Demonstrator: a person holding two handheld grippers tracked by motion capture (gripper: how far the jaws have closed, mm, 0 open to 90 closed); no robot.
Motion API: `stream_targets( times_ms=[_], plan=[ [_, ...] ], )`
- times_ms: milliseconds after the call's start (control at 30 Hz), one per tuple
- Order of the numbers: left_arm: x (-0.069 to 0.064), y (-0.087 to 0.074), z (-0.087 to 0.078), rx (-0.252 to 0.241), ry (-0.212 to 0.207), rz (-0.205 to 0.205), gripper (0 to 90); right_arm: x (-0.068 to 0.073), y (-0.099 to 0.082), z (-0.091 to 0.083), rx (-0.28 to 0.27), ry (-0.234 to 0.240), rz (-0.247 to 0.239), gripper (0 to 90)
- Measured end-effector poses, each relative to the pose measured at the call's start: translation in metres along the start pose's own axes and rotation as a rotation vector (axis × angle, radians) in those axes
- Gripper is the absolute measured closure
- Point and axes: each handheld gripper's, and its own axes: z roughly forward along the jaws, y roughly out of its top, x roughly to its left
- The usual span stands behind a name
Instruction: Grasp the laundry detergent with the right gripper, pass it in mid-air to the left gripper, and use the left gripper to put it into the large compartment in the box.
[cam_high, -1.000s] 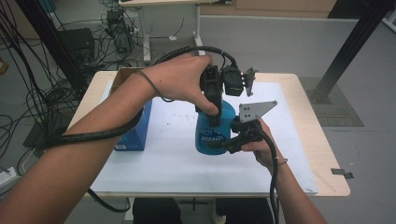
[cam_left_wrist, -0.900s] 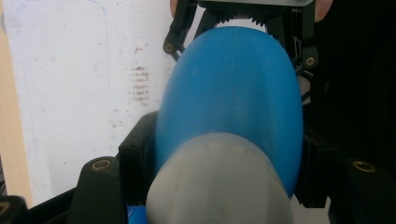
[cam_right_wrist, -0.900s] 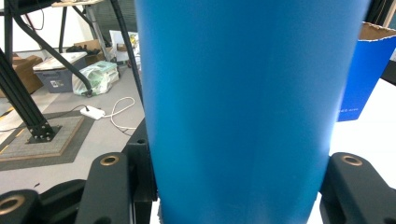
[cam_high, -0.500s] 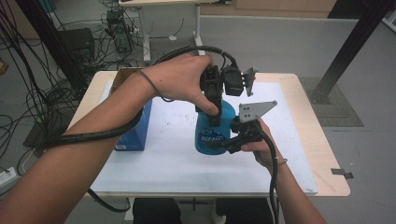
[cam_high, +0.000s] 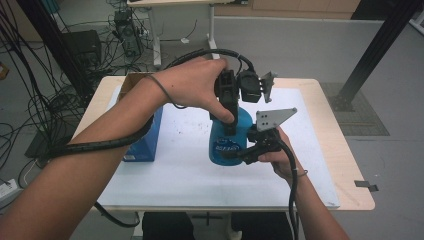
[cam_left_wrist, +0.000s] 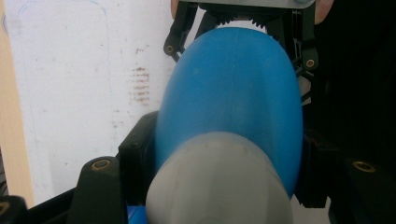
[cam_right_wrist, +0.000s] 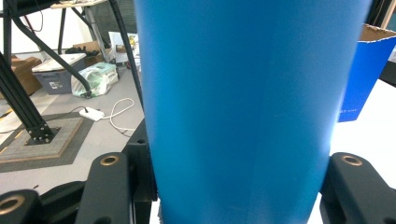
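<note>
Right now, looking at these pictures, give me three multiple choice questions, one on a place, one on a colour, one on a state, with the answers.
1. Where does the box stand relative to the bottle in the high view?
A. at its left
B. at its right
C. on top of it

2. What colour is the bottle's body?
A. red
B. blue
C. green

3. How does the right gripper stand?
A. open, away from the bottle
B. shut on the bottle's body
C. lying on the table

Answers:
1. A, the box sits toward the table's left edge, the bottle near the middle.
2. B, the body shows blue in the high view and both gripper views.
3. B, its jaws flank the blue body in the right gripper view, while the left gripper is shut on the bottle's top from above.
</note>
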Motion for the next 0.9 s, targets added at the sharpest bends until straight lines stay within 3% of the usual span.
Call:
stream_targets(
  times_ms=[900],
  plan=[
    [0.0000, -0.0035, -0.0005, -0.007, 0.001, -0.003, 37.4, -0.0008, 0.0014, 0.0021, 0.002, 0.001, -0.001, 41.7]
  ],
)
